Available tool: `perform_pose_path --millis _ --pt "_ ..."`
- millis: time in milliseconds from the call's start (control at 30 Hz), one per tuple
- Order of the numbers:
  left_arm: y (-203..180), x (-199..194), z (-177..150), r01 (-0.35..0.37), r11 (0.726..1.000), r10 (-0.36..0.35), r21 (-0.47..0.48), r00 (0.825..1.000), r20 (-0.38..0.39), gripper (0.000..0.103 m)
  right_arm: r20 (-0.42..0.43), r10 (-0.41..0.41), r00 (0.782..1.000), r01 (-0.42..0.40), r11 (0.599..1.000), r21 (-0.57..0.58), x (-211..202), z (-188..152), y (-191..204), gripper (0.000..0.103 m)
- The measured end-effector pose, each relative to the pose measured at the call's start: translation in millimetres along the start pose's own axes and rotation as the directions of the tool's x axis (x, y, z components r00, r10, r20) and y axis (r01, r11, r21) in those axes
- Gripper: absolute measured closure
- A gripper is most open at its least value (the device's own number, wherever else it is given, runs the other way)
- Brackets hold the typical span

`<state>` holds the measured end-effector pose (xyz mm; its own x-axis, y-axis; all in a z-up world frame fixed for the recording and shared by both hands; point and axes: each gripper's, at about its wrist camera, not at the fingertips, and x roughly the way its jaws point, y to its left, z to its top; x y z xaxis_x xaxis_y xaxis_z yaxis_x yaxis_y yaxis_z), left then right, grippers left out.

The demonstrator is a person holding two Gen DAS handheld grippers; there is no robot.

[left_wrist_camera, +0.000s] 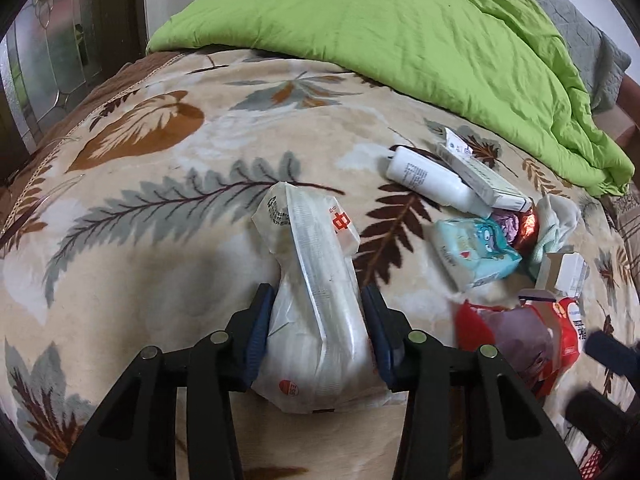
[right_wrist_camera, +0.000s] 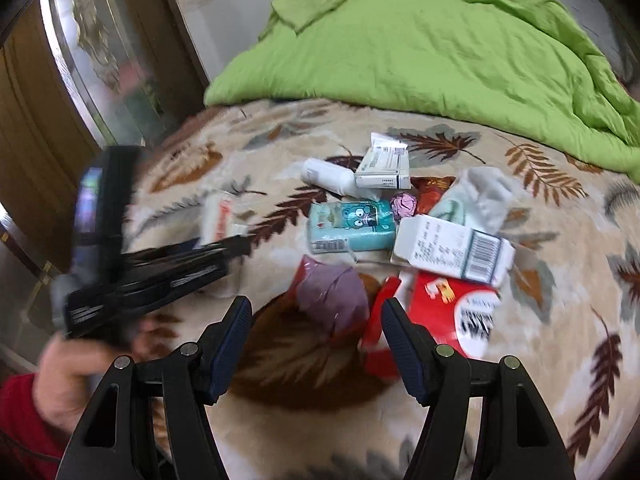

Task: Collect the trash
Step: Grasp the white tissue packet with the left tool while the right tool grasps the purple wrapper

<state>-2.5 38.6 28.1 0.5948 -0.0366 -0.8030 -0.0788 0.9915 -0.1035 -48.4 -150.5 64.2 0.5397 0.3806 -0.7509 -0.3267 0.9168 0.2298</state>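
My left gripper is shut on a white plastic wrapper with red print, which lies on the leaf-patterned blanket. To its right lies a pile of trash: a white bottle, a white carton, a teal tissue pack and a red bag. My right gripper is open and empty, just above the red bag and its purple contents. Beyond it lie the teal pack, a white barcode box, the bottle and the carton. The left gripper shows blurred in the right wrist view.
A green duvet is heaped along the far side of the bed. A mirrored wardrobe door stands to the left. A grey-white cloth lies at the pile's right. A hand and red sleeve are at the lower left.
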Motion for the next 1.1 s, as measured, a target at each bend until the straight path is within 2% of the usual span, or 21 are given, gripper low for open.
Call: perform_pose_path --millis 133,233,267,400,600,767,900,1000,1100 --pt "3 3 0 0.023 1.000 -0.023 0.014 1.000 -0.010 0.057 -0.028 -0.028 0.999 0.027 0.998 -0.048 28 5 5 0.033" --pt "2 5 -1 0.029 0.999 -0.029 0.025 1.000 -0.012 0.056 -0.047 -0.093 0.995 0.087 0.990 -0.112 42 1 13 0.046" --pt "1 6 -2 0.025 0.999 -0.025 0.034 1.000 -0.012 0.056 -0.046 -0.115 0.992 0.108 0.986 -0.131 45 0 14 0.054" --pt "0 7 -2 0.021 0.999 -0.020 0.040 1.000 -0.013 0.055 -0.018 -0.121 0.992 0.117 0.983 -0.143 39 -2 11 0.066" --pt "-5 9 -4 0.004 0.999 -0.003 0.049 1.000 -0.011 0.052 0.109 -0.053 0.993 0.060 0.997 -0.058 -4 -5 8 0.067" --pt "-13 11 -6 -0.021 0.996 0.022 0.087 1.000 -0.010 0.047 0.231 -0.036 0.972 0.033 0.999 0.015 -46 -14 6 0.067" --pt "-13 8 -7 -0.035 0.997 0.035 0.074 0.999 0.004 0.049 0.258 -0.029 0.966 0.007 0.996 0.084 -63 -24 0 0.067" --pt "-14 3 -9 -0.045 0.996 0.044 0.072 0.999 0.020 0.052 0.276 -0.049 0.960 0.020 0.994 0.106 -70 -28 -3 0.067" --pt "-14 -5 -11 -0.025 0.998 0.022 0.065 0.999 0.043 0.055 0.286 -0.074 0.955 0.040 0.991 0.125 -74 -32 -7 0.067"
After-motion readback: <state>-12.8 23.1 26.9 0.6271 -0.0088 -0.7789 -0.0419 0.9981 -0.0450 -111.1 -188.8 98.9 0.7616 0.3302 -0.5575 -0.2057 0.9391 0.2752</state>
